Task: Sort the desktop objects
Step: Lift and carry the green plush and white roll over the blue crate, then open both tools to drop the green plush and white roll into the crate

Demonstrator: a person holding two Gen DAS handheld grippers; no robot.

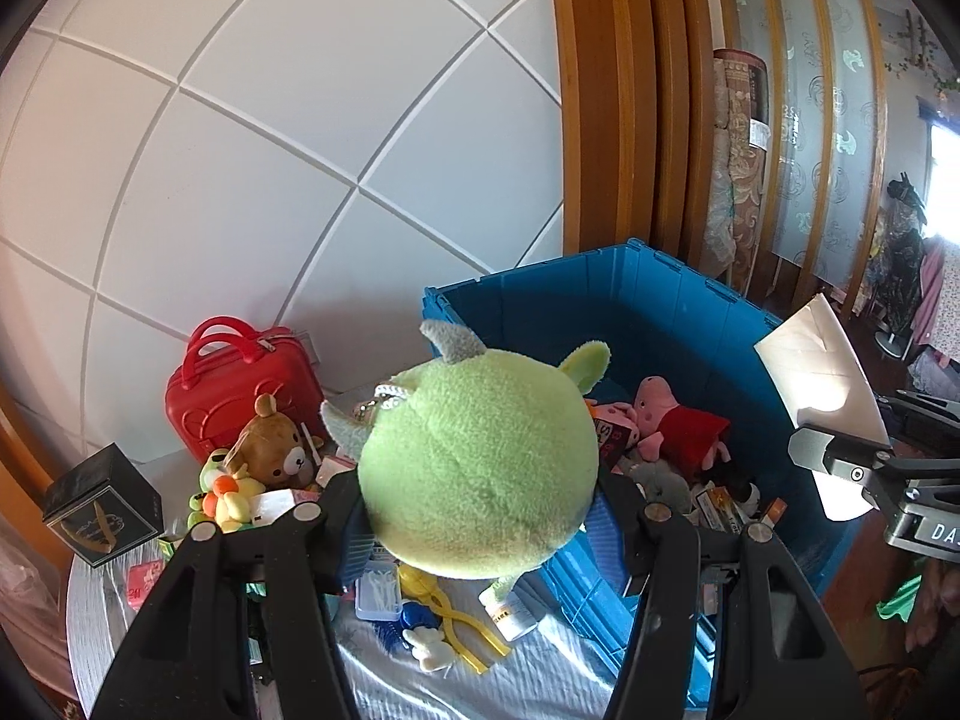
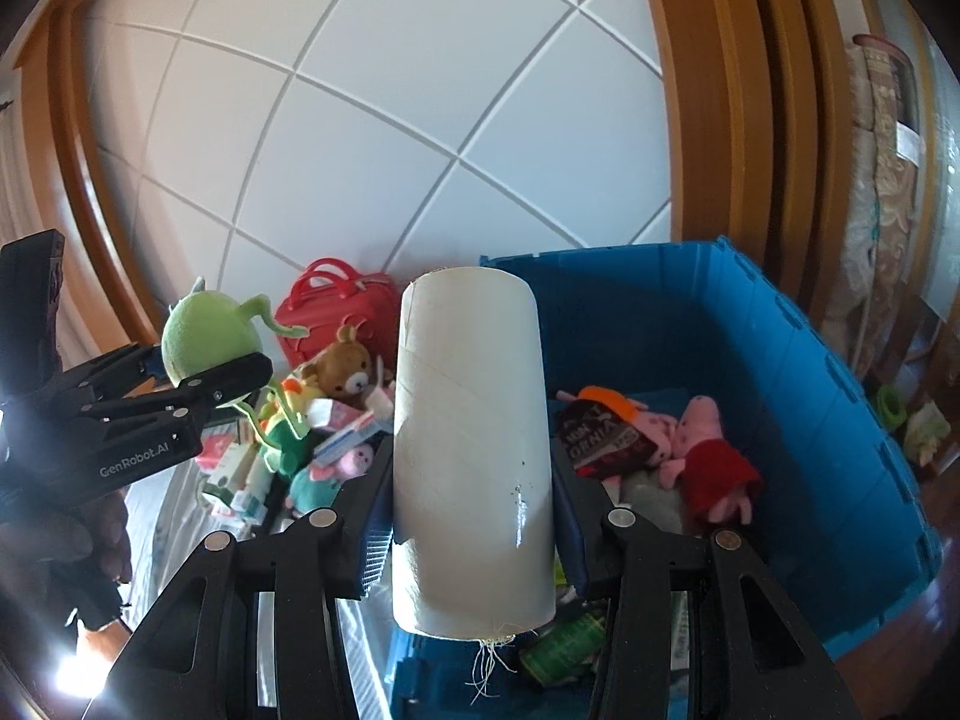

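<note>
We grip a green plush monster [image 1: 480, 468] in the left hand-held gripper [image 1: 480, 516] and a cardboard tube [image 2: 471, 450] in the right hand-held gripper [image 2: 468, 516]. A few toys lie in the blue crate [image 2: 810, 396] at right; many remain on the table [image 1: 540, 660], lower left.

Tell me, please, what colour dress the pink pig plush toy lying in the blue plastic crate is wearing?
Red; the pink pig plush toy shows best in the right wrist view.

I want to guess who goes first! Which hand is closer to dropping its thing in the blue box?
Probably right. Its cardboard tube already hangs over the blue box edge; the left's green plush sits beside it.
</note>
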